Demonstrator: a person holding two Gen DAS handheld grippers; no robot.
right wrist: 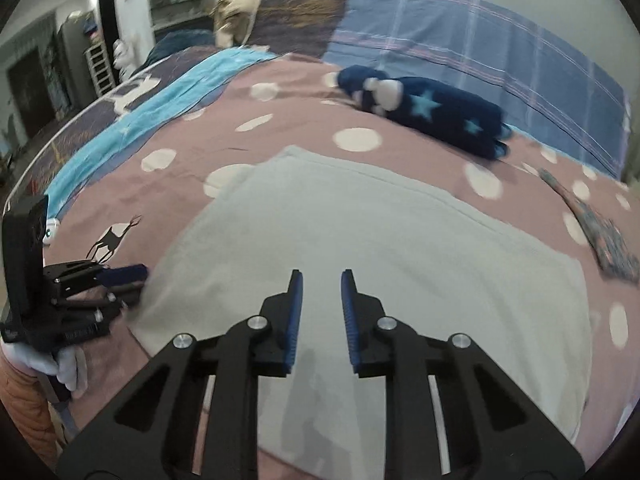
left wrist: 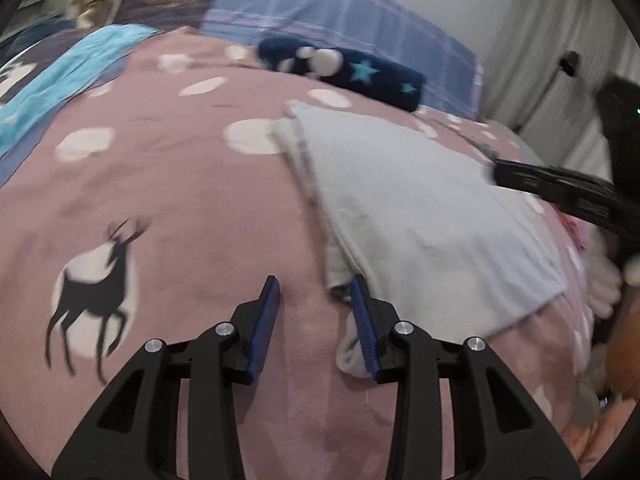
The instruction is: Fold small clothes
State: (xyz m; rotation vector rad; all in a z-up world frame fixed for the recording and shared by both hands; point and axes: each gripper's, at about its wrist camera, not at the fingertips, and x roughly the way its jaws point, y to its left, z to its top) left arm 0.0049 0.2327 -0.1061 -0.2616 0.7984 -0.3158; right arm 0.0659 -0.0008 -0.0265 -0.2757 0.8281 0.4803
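In the left wrist view, a black deer silhouette on a pale disc [left wrist: 94, 292] is printed on the pink polka-dot duvet [left wrist: 192, 184], off to the left of the fingers. The left gripper [left wrist: 315, 284] hangs over bare duvet with its blue-padded jaws spread wide and nothing between them; its right finger sits against the near left corner of the pale grey folded cloth garment [left wrist: 420, 208]. The garment lies flat, its long axis running from that corner up and away towards the far left, where its thick stacked edge shows. Beyond it lies a navy plush with turquoise stars [left wrist: 348, 72].

In the right wrist view, the left gripper [right wrist: 120, 276] appears far left, at the garment's [right wrist: 360, 248] left edge. The right gripper [right wrist: 320, 276] is above the garment's middle, jaws parted a moderate way and empty. The navy plush [right wrist: 432, 116] rests ahead and to the right of the fingers.
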